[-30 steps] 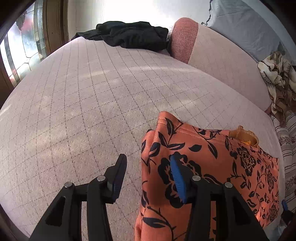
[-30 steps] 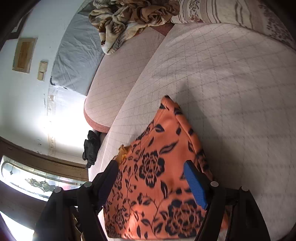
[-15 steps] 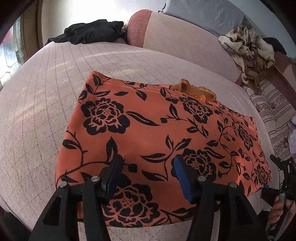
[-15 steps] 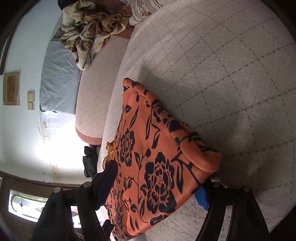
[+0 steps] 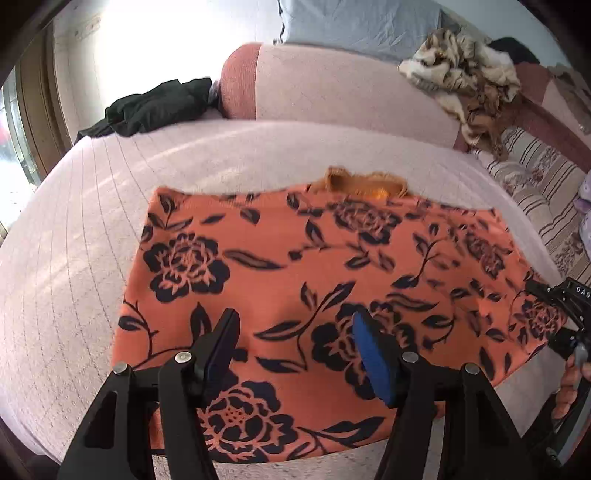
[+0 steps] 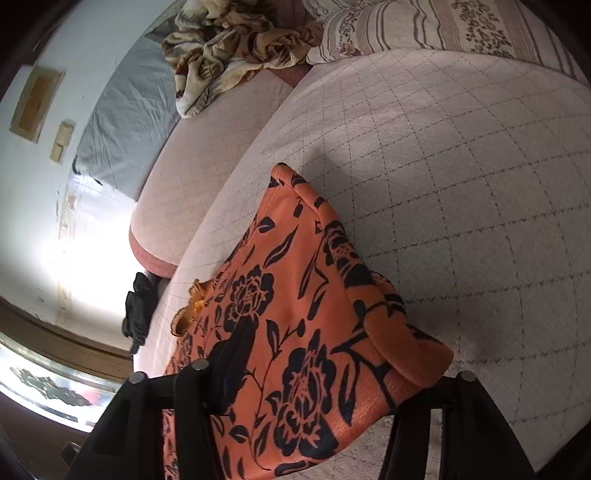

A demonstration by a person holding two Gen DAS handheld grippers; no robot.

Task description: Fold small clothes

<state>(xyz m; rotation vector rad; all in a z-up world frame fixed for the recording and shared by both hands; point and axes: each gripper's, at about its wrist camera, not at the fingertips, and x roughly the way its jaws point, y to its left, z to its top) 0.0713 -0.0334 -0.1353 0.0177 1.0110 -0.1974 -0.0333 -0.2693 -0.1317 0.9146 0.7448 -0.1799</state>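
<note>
An orange garment with black flowers [image 5: 295, 280] lies folded flat on the pink quilted bed [image 5: 92, 240]. An orange frilled edge [image 5: 364, 182] sticks out at its far side. My left gripper [image 5: 299, 350] is open above the garment's near edge, holding nothing. In the right wrist view the garment [image 6: 295, 332] has a thick folded corner at its near right end. My right gripper [image 6: 332, 373] is open around that corner; its right finger is hidden under the fold. It also shows at the right edge of the left wrist view [image 5: 561, 314].
A black garment [image 5: 155, 107] lies at the bed's far left. A long pink bolster [image 5: 332, 92] runs along the back, with a grey pillow [image 5: 354, 26] behind it. A brown patterned blanket [image 5: 469, 74] and striped pillows [image 5: 535, 173] sit at the right.
My left gripper has swung from the garment's left end to above its near edge and pulled back. My right gripper has lowered at the right corner, which now covers its right finger.
</note>
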